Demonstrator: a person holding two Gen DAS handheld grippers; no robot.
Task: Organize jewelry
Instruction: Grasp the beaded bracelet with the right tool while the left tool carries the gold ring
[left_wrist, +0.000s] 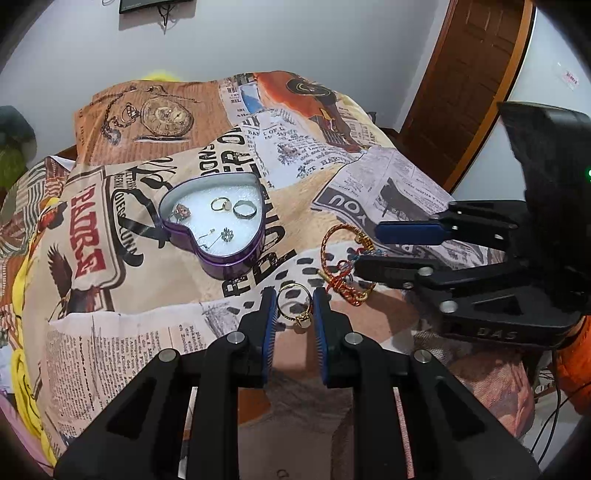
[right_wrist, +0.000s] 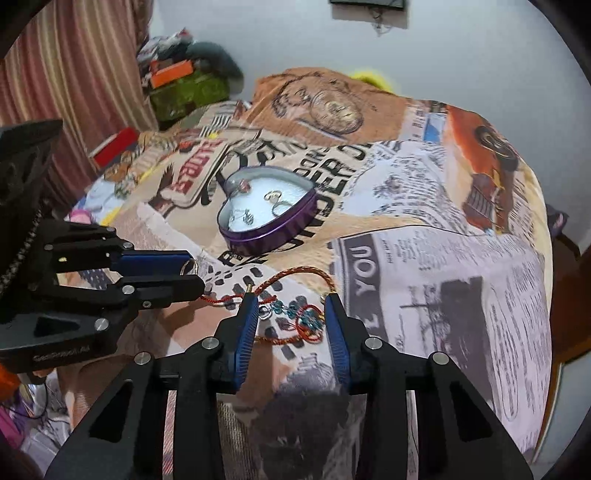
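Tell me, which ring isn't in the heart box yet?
The gold ring with the pale stone, pinched between the left gripper's blue pads. The other gold ring and the dark ring already lie on the white padding inside the purple heart tin.

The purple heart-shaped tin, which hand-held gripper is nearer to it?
Left. The left hand-held gripper, holding a gold ring, sits just below the purple heart-shaped tin; the right hand-held gripper straddles the braided bracelet, farther off.

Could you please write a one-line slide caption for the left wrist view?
Left gripper holds a gold ring near the heart-shaped tin; right gripper reaches the braided bracelet.
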